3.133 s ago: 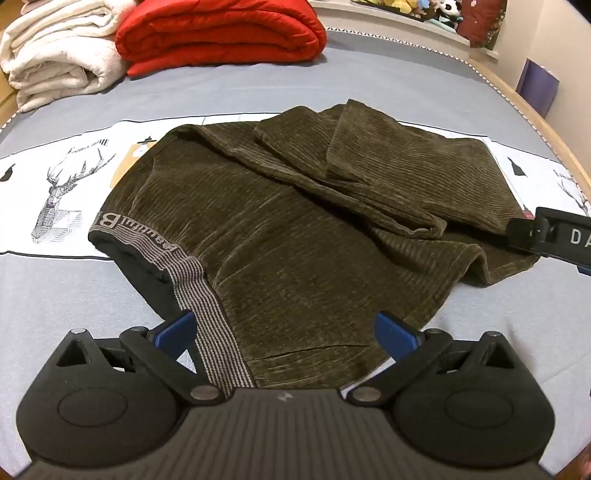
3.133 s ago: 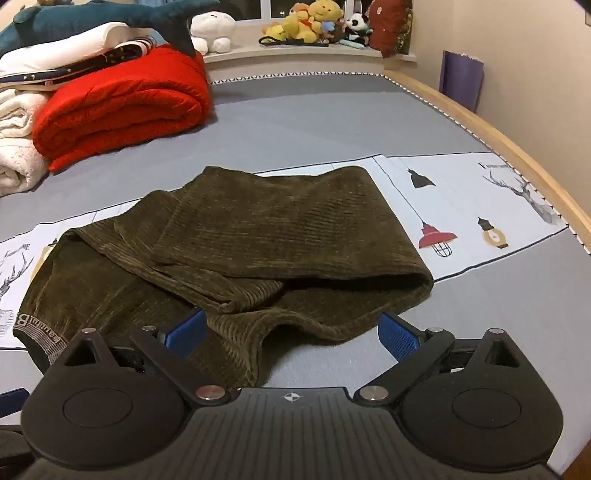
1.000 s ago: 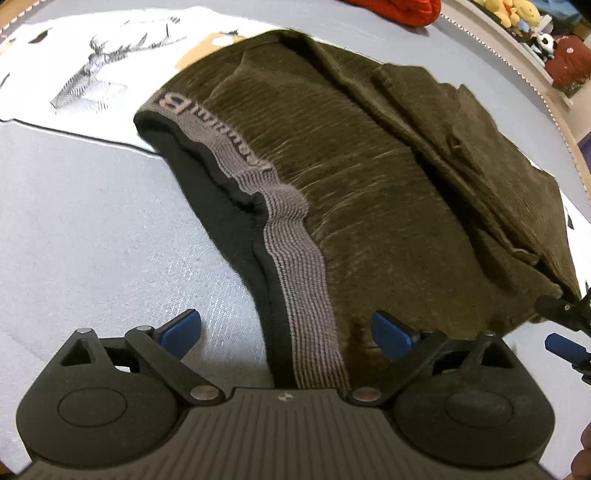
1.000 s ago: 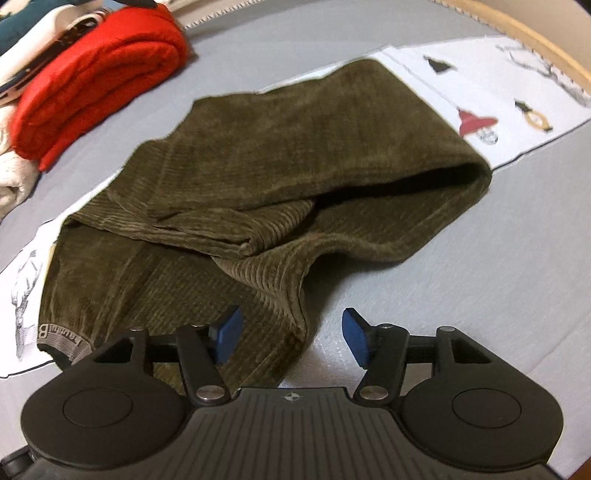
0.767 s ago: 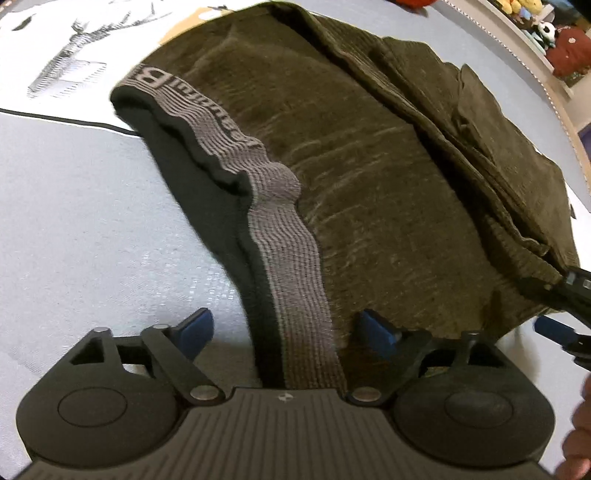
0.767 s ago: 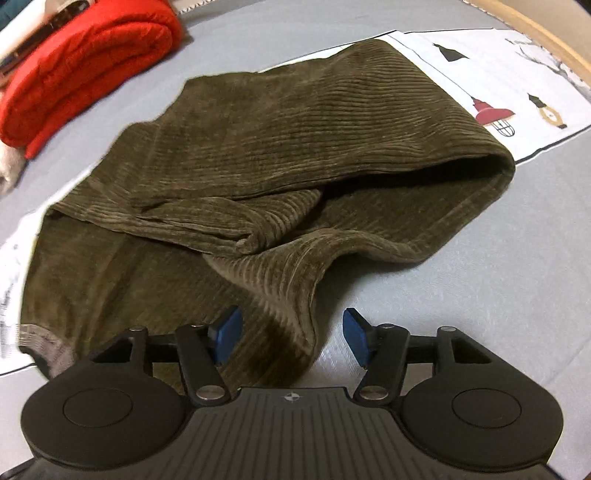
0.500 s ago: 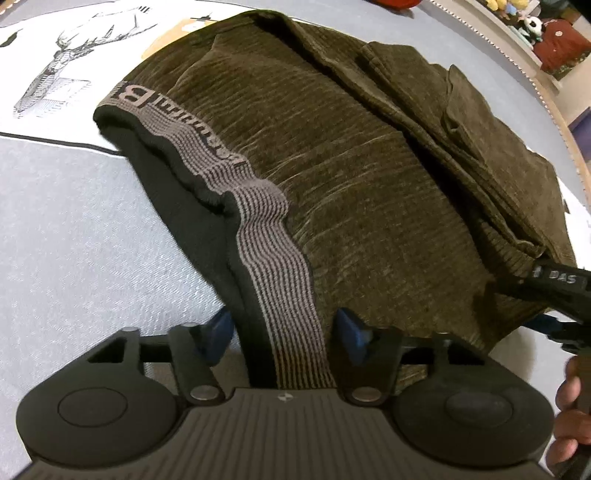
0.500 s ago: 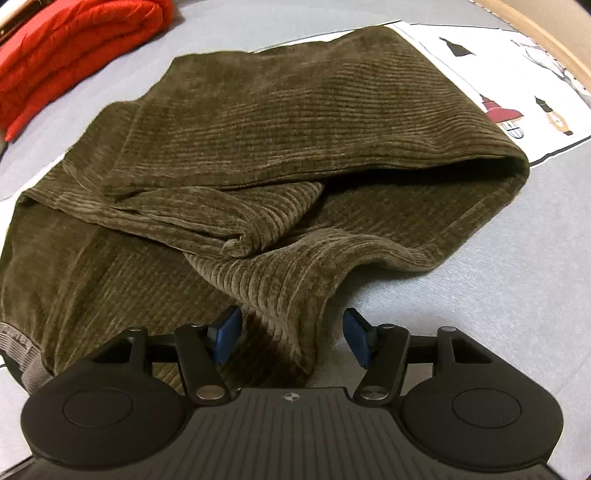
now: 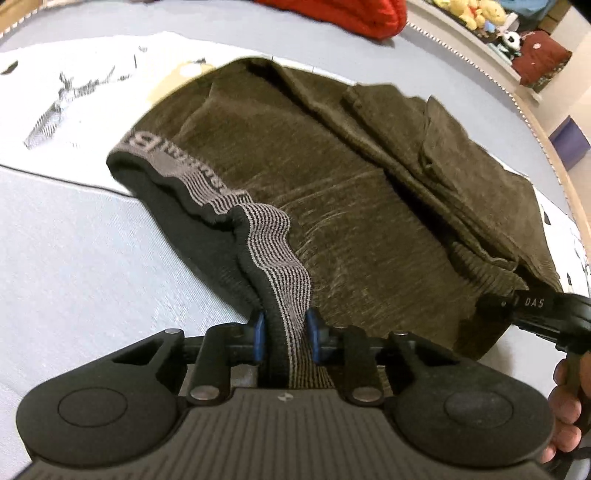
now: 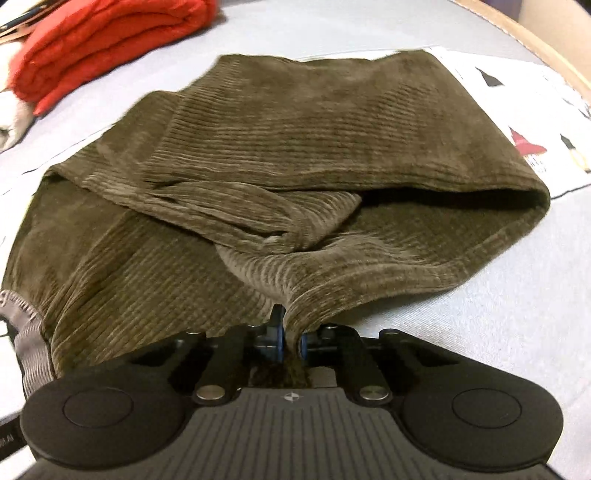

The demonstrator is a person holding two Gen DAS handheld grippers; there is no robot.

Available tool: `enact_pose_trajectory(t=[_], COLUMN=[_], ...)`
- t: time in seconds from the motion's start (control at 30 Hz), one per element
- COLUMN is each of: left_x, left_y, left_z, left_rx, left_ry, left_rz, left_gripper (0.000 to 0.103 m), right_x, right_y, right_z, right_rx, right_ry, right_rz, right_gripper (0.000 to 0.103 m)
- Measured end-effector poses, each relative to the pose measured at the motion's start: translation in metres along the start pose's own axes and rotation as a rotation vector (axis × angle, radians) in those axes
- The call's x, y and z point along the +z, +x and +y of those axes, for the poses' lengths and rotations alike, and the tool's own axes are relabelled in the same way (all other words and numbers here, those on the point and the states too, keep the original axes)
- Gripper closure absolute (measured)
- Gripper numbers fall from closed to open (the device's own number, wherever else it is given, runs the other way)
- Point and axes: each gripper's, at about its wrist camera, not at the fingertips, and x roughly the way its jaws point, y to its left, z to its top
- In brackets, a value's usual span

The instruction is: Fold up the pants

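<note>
Olive corduroy pants (image 9: 362, 192) lie folded over on a grey bed sheet (image 9: 74, 266), legs doubled back on top. The grey striped waistband (image 9: 273, 243) runs toward my left gripper (image 9: 284, 334), which is shut on the waistband's near end. In the right wrist view the pants (image 10: 332, 122) fill the middle, and my right gripper (image 10: 290, 345) is shut on the near edge of the fabric at the crotch side. The right gripper also shows at the right edge of the left wrist view (image 9: 532, 312), held by a hand.
A folded red blanket (image 10: 103, 40) and a white one (image 10: 11, 122) lie at the far left of the bed. Printed white panels (image 9: 74, 92) run across the sheet under the pants. Plush toys (image 9: 465, 14) sit on a far ledge. The wooden bed edge (image 10: 517, 26) curves at right.
Both grippers closed from open: the left onto the waistband end, the right onto the near fabric edge. Both came closer and the gripped cloth now bunches up.
</note>
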Motion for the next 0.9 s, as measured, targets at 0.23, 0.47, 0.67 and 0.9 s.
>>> enact_pose_trajectory(t=[0.23, 0.47, 0.67, 0.9], left_x=[0.006, 0.014, 0.021, 0.034], left_y=[-0.032, -0.056, -0.069, -0.086], left_z=[0.018, 0.060, 0.089, 0.076], left_rx=[0.017, 0.155, 0.278, 0.246], left_ry=[0.009, -0.050, -0.147, -0.166], left_rz=[-0.057, -0.078, -0.077, -0.184], left_gripper=[0.082, 0.087, 0.090, 0.083], right_x=[-0.011, -0.048, -0.094, -0.097], right_y=[-0.023, -0.051, -0.058, -0.068], right_z=[0.023, 0.071, 0.113, 0.112], right_rx=[0.031, 0.125, 0.244, 0.312], right_ry=[-0.214, -0.502, -0.694, -0.782], right_rz=[-0.011, -0.004, 0.040, 0.111], right_gripper=[0.095, 0.096, 0.095, 0.065])
